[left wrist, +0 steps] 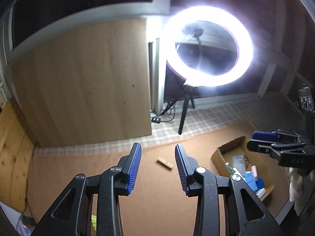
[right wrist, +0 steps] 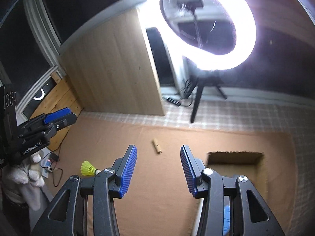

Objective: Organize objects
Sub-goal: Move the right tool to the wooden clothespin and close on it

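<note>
A small wooden block lies on the tan mat just ahead of my open, empty left gripper. It also shows in the right wrist view. A yellow shuttlecock lies on the mat left of my open, empty right gripper; a yellow bit of the shuttlecock shows under the left gripper. A cardboard box at the right holds several small items; it also shows in the right wrist view. The right gripper hovers over the box.
A lit ring light on a tripod stands at the back on a checked cloth. A wooden panel stands at the back left. A power strip and cables lie near the tripod. Devices with cables lie off the mat's left edge.
</note>
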Demonstrator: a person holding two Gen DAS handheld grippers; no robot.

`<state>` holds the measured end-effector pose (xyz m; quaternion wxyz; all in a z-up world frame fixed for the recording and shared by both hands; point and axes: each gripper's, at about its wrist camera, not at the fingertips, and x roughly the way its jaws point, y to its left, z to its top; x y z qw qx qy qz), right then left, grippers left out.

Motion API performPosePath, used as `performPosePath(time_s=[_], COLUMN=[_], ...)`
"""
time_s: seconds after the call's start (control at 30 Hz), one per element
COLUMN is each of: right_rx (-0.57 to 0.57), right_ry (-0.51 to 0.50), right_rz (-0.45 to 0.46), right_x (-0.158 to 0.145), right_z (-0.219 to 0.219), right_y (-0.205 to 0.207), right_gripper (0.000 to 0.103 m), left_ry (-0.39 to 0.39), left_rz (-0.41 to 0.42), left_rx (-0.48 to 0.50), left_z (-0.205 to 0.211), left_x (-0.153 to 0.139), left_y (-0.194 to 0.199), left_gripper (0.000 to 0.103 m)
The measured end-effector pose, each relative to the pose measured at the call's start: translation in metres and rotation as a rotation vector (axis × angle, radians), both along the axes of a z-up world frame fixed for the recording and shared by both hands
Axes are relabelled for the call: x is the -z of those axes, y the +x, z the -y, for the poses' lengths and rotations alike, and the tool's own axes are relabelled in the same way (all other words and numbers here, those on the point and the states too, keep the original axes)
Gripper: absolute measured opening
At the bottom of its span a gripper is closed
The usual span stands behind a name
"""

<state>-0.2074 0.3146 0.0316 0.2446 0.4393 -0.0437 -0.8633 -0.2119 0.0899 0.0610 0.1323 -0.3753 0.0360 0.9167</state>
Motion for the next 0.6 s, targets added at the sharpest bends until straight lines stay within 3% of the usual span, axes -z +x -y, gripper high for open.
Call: performPosePath(time_s=[0.33, 0.6], right_rx=[-0.001, -0.026], right_ry=[0.007, 0.056], right_rz=[0.186, 0.258], right_x=[0.083, 0.143], right_z=[0.039, 0.073], right_y=[-0.060, -0.095], right_gripper=[0.042, 0.042], left_ry=[0.034, 0.034], left_rz=[0.187, 0.247], left_rx=[-0.043, -0.068], left_z=[0.007, 0.025], left_x=[0.104, 0.154], left_y=[-0.043, -0.019], left_gripper=[0.038, 0.038])
